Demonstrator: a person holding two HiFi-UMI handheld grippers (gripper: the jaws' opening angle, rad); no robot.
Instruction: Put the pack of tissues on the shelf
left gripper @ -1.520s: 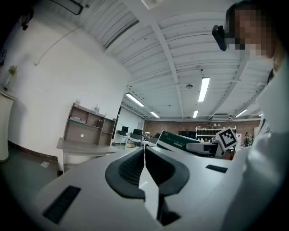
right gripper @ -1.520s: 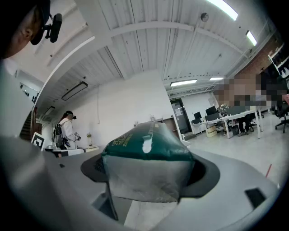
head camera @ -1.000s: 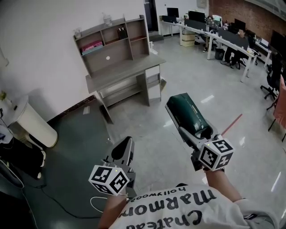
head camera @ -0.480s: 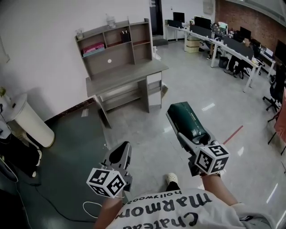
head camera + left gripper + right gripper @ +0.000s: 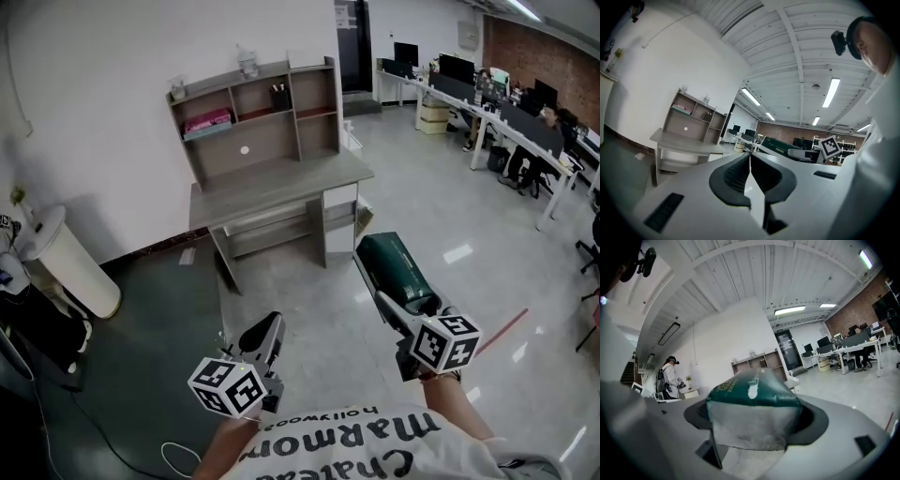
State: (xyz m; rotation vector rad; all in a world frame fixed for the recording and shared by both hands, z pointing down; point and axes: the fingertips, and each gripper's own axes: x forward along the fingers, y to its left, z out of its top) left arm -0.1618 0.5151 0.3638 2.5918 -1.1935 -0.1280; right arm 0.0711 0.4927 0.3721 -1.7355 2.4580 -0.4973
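Your right gripper (image 5: pixel 401 302) is clamped on the pack of tissues (image 5: pixel 391 264), its jaws set wide around the near end. The pack is dark green on top, with pale lettering and a small white mark. Its end face is greyish, see-through wrap, soft and slightly puffed. It points toward 11 o'clock, held in the air above the floor. The shelf (image 5: pixel 255 117) stands well apart at 11 o'clock, above a desk (image 5: pixel 281 183). Your left gripper (image 5: pixel 265 333) has its jaws pressed together, empty.

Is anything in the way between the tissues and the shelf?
Nothing visible is. The pack of tissues, held in the right gripper, has only floor between it and the shelf over the desk.
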